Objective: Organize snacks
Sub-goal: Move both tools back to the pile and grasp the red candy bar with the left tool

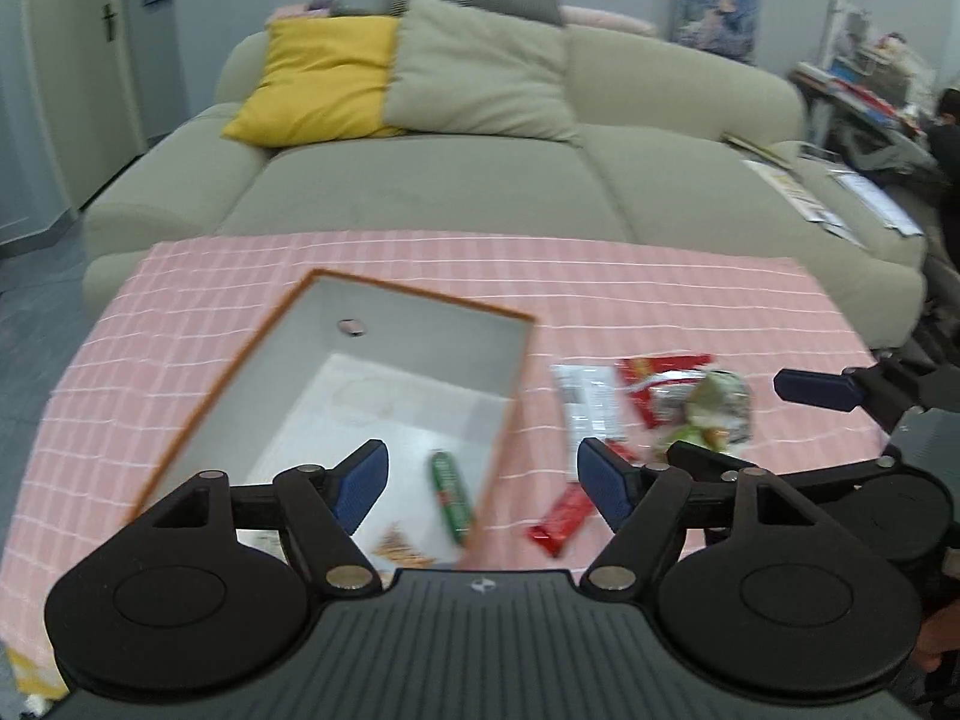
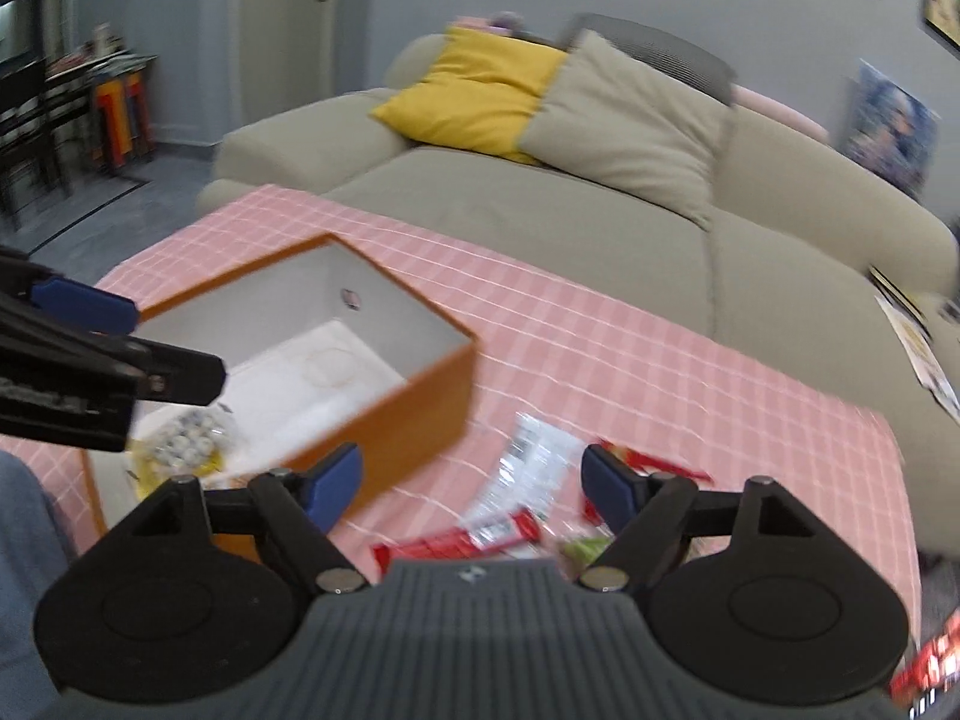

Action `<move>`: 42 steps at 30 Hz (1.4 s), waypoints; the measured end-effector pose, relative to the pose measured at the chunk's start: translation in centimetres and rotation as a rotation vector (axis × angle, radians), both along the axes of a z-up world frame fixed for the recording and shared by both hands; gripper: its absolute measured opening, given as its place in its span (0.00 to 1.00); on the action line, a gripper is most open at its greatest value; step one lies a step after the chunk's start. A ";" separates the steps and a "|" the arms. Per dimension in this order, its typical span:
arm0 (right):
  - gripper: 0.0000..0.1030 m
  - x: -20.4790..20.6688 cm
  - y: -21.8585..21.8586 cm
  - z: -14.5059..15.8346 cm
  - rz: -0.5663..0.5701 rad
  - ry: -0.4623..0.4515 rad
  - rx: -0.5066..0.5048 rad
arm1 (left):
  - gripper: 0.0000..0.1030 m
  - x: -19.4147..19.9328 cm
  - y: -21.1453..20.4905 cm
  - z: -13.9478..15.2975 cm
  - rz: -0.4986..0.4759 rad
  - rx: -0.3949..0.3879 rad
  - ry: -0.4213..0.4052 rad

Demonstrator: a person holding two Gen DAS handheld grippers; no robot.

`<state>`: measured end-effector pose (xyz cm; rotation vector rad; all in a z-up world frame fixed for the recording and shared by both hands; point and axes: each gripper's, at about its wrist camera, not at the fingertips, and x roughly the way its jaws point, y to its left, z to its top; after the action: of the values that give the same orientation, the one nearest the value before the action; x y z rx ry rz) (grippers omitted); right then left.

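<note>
Left wrist view gives you the inside near end of the box (image 1: 384,324): a green stick pack (image 1: 451,495) and a pale packet with orange print (image 1: 399,546) lie on its white floor. Right wrist view hides those two behind the orange outer wall (image 2: 414,420), but shows you a clear bag of round yellow-and-white sweets (image 2: 180,447) at the box's near left end, which the other camera misses.

Your box is open-topped, orange outside and white inside, and sits on the left half of the pink checked cloth (image 1: 660,282). To its right on the cloth lie the loose snacks: a clear white-printed wrapper (image 1: 585,402), a red packet (image 1: 651,375), a crumpled greenish bag (image 1: 717,408) and a red bar (image 1: 561,519) nearest you.

Your left gripper (image 1: 483,483) is released, jaws wide, nothing between the blue pads, tilted down over the box's near right corner. Your right gripper (image 2: 474,480) is also released and empty, angled down above the loose wrappers, just right of the box.
</note>
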<state>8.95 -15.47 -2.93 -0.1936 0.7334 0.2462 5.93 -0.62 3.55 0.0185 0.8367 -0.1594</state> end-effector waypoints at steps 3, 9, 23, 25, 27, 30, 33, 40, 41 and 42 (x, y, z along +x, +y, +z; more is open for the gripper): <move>0.80 -0.6 -2.7 -1.3 -0.090 0.012 0.013 | 0.82 -0.3 -1.9 -1.3 -0.032 -0.019 0.007; 0.80 -1.4 -7.4 -5.0 -0.231 0.062 0.038 | 0.82 -0.5 -5.5 -4.3 -0.098 -0.043 0.024; 0.74 -2.7 -12.0 -10.8 -0.278 0.141 0.104 | 0.79 1.6 -10.0 -11.1 -0.282 0.125 0.080; 0.74 -2.2 -11.9 -11.2 -0.250 0.131 0.107 | 0.79 2.3 -10.3 -11.8 -0.302 0.165 0.083; 0.74 -1.5 -11.6 -11.7 -0.233 0.133 0.088 | 0.79 3.0 -10.2 -12.5 -0.298 0.192 0.099; 0.74 -0.3 -11.3 -12.5 -0.209 0.133 0.057 | 0.78 4.1 -9.8 -13.6 -0.275 0.211 0.125; 0.74 0.7 -11.1 -13.2 -0.191 0.130 0.029 | 0.77 5.0 -9.8 -14.6 -0.261 0.238 0.144; 0.74 2.5 -10.5 -14.2 -0.144 0.113 0.009 | 0.73 6.6 -10.6 -16.6 -0.275 0.330 0.159; 0.74 2.7 -10.4 -14.3 -0.137 0.115 0.012 | 0.72 6.9 -10.7 -16.8 -0.279 0.337 0.165; 0.74 2.9 -10.3 -14.4 -0.131 0.117 0.017 | 0.72 7.1 -10.9 -17.0 -0.281 0.340 0.172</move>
<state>11.90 -25.81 -17.37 -0.1151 0.8569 0.1398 13.02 -11.48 -13.45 0.4482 1.0236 -0.2846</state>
